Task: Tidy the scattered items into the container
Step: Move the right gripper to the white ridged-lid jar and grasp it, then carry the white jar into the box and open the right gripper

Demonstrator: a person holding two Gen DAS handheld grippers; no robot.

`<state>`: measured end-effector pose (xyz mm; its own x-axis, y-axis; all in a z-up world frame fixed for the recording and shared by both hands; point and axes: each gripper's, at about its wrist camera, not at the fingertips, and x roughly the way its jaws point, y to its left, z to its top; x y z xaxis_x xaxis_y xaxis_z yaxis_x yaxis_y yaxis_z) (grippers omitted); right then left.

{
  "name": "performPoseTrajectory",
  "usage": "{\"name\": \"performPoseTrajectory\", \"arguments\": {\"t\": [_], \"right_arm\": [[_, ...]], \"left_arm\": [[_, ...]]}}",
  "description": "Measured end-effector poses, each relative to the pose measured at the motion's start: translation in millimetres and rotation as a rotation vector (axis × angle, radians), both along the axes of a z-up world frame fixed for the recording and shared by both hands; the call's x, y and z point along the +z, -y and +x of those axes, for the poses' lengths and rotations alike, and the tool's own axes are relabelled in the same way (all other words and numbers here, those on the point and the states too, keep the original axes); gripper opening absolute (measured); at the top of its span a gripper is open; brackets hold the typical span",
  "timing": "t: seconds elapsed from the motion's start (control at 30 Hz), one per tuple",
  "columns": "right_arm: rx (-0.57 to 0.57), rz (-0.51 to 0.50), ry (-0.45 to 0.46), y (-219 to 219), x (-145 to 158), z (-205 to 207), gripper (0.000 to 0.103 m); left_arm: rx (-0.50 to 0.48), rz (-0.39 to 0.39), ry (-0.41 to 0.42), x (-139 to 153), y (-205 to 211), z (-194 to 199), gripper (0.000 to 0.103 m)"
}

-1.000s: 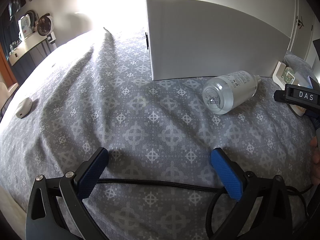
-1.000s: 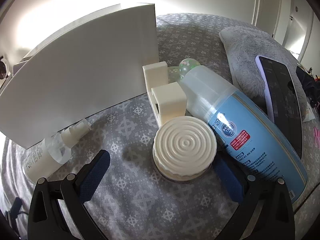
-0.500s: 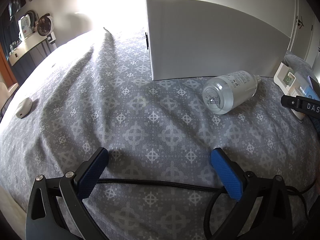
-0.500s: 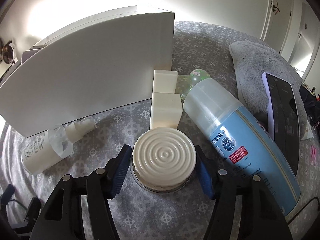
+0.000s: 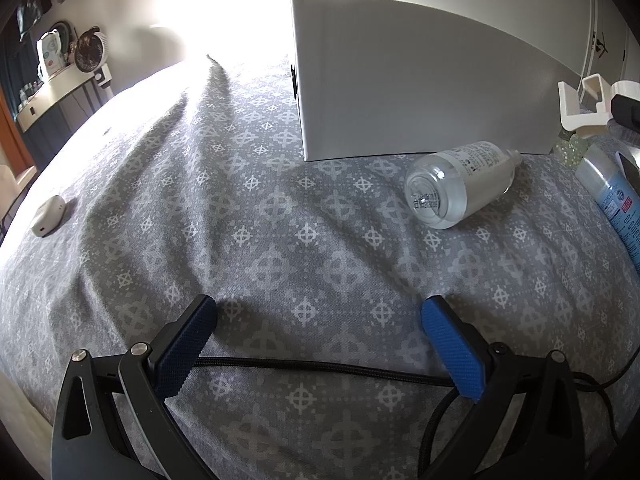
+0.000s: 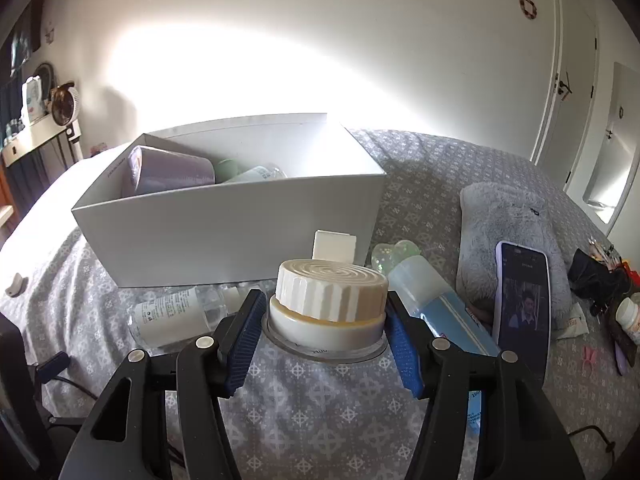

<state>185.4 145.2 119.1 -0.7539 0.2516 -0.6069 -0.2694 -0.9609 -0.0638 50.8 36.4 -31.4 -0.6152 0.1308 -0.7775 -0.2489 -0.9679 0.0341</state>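
Lifted since a second ago: the ribbed-lid jar (image 6: 328, 304), then flat on the bedspread (image 6: 320, 420) between spread jaws, now raised and seen side-on, with the open top of the white box (image 6: 240, 216) come into sight.

Right wrist view: right gripper (image 6: 326, 344) pinching the jar, blue pads (image 6: 242, 340) pressed on either side of the body just under the lid, jaws closing the last little bit. Jar upright, lid uppermost. Box straight ahead and a little left, beyond the jar, its near wall between jar and opening; already holding a lilac roll (image 6: 168, 174) and a pale bottle (image 6: 256, 174). So a carry up, forward and slightly left, with the jar's base over the near rim (tallest obstacle on the way). Still on the bedspread: clear bottle (image 6: 172, 316) lying just before the box wall, blue-labelled bottle (image 6: 436, 304) lying to the right, white block (image 6: 334, 245) against the box corner. Phone (image 6: 520, 296) propped on a grey plush cushion (image 6: 512, 220), apart from the job.

Left wrist view: left gripper (image 5: 320, 344) resting low over the bedspread, jaws spread wide, nothing between them but a black cable (image 5: 312, 368) crossing underneath. Clear bottle ahead and to the right, long axis running toward the box, cap end nearest it. Box side wall beyond. Nearer to that bottle than to anything else, by the look of it (likely its next pick).
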Motion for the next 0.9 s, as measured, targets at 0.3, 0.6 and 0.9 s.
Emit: {"name": "performPoseTrajectory", "arguments": {"t": [0.3,0.6,0.9], "right_arm": [[0.035,0.103,-0.1,15.3,29.2,2.4,0.058],[0.033,0.155,-0.198,15.9,68.2,-17.4,0.058],[0.082,0.16,-0.148,18.9,68.3,-99.1,0.058]], "left_arm": [[0.0,0.0,0.0,0.3,0.1,0.0,0.103],[0.0,0.0,0.002,5.2,4.5,-0.5,0.103],[0.0,0.005,0.002,11.2,11.7,0.7,0.103]]}}
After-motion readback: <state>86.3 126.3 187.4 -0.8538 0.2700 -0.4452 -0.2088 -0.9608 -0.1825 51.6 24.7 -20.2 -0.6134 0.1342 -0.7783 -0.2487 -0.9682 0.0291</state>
